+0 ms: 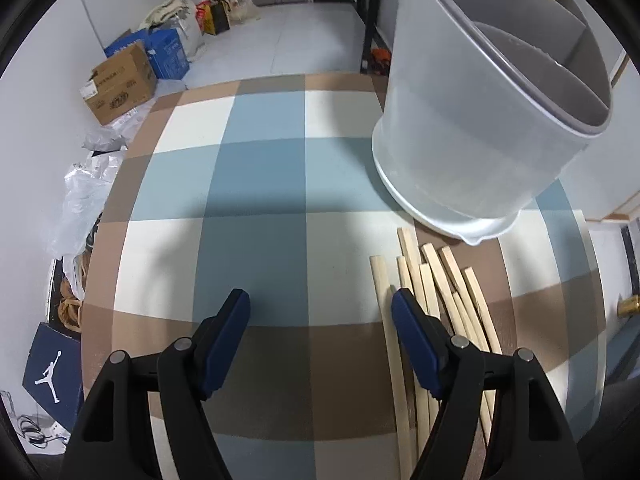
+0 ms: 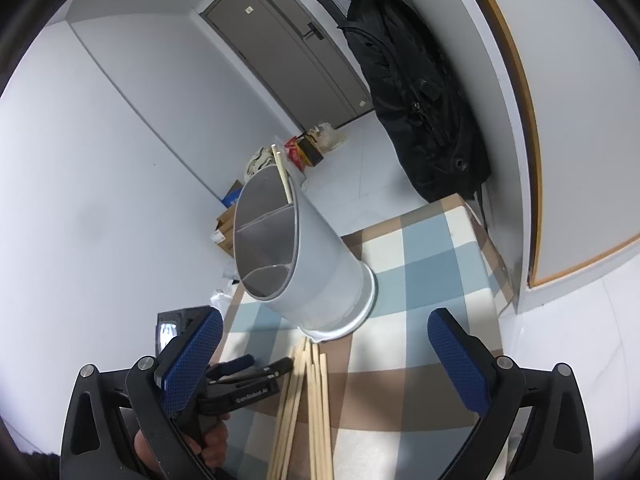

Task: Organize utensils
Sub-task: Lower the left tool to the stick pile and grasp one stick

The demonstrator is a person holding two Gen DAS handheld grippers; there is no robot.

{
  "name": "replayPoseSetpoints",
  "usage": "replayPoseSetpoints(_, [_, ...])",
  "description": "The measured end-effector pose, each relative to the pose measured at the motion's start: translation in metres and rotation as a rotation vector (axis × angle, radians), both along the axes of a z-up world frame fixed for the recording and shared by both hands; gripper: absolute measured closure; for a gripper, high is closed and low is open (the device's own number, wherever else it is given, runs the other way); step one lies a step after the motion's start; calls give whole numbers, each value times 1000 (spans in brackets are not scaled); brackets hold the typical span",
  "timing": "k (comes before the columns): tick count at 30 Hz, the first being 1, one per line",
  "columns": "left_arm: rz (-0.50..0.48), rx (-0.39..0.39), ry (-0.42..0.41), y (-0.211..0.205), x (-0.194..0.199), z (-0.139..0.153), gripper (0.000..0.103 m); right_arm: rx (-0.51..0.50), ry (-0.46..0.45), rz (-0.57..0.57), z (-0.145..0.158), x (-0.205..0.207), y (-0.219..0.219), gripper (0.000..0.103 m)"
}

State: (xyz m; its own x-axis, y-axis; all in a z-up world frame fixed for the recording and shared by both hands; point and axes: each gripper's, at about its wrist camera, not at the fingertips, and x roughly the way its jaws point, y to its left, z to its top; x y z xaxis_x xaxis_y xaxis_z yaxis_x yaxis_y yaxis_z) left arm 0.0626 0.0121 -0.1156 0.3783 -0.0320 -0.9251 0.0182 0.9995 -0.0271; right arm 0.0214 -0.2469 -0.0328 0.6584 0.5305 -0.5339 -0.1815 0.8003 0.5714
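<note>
My left gripper [image 1: 320, 312] points steeply down at the checked tablecloth [image 1: 256, 184], its 2 blue pads apart with nothing but cloth between them. Just past its pad at 3 o'clock lies the bundle of wooden chopsticks [image 1: 440, 280], loose and roughly side by side, their far ends fanning toward 12 o'clock; that pad stands over the nearest sticks, though I cannot tell whether it touches them. Beyond the sticks, at 1 o'clock, stands the grey utensil holder [image 1: 472, 132], upright on its white base, split inside into compartments, with 1 stick poking up from a far compartment. My right gripper [image 2: 325, 334] hangs above the same table, its pads spread wide and clasping nothing. Between them in the right wrist view I see the chopsticks [image 2: 308, 400] at 6 o'clock, my left gripper [image 2: 262, 368] reaching in from 8 o'clock beside them, and the holder [image 2: 316, 264] just beyond at 12 o'clock. Farther off, a black backpack [image 2: 420, 112] hangs by the wall at 1 o'clock, and a cardboard box [image 1: 120, 84] sits on the floor.
</note>
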Motion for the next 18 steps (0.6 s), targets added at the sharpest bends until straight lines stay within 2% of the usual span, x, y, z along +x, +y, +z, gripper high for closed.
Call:
replayPoseSetpoints(6, [-50,83,12,-6,-7,3,34,-17,-22,16,5,-4,8,0])
replayPoseSetpoints(12, [-18,5,85,-3,13,-4,34,-32,-30,25,7,-4,13,0])
replayPoseSetpoints(15, [-23,1,95,-7,19,-3,34,-29,-25,21,7,-4,11,0])
replayPoseSetpoints(18, [-33,0,90,-10,19,-2,46,-17,-18,7,5,-3,6,0])
